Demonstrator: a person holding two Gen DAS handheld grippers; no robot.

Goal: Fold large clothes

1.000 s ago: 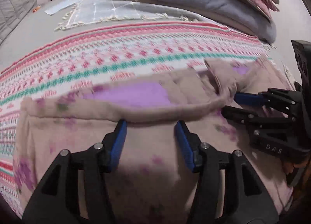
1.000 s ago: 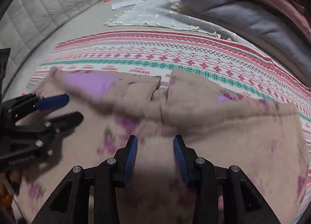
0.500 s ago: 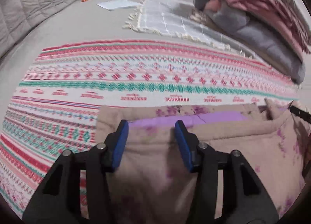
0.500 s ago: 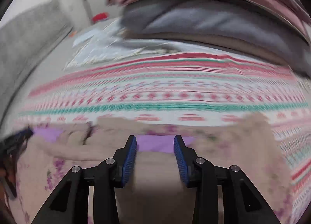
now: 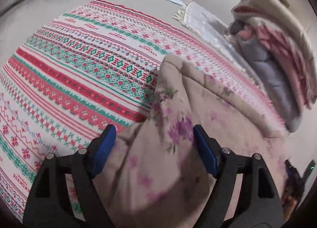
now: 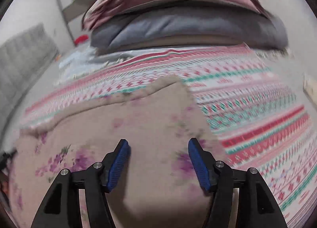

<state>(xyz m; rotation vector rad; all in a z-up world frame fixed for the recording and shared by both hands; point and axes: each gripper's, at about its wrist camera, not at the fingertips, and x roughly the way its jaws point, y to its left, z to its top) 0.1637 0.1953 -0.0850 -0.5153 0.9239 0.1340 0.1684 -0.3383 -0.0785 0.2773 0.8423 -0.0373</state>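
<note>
The striped blanket (image 5: 83,81) is showing tiny words, too blurry to read. Both grippers, left gripper (image 5: 153,148) and right gripper (image 6: 158,160), are opening their fingers over the flowery garment (image 6: 138,121), gripping nothing.

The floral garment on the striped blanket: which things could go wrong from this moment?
1. Both tongs are opening, the left tongs and the right tongs, with the floral garment between the pads. Once released, the raised ridge may slump and spoil the fold.
2. The striped blanket lies loose beneath; a low regrasp could pinch it too.
3. The stacked bedding is close behind, so a wide swing might brush it.
</note>
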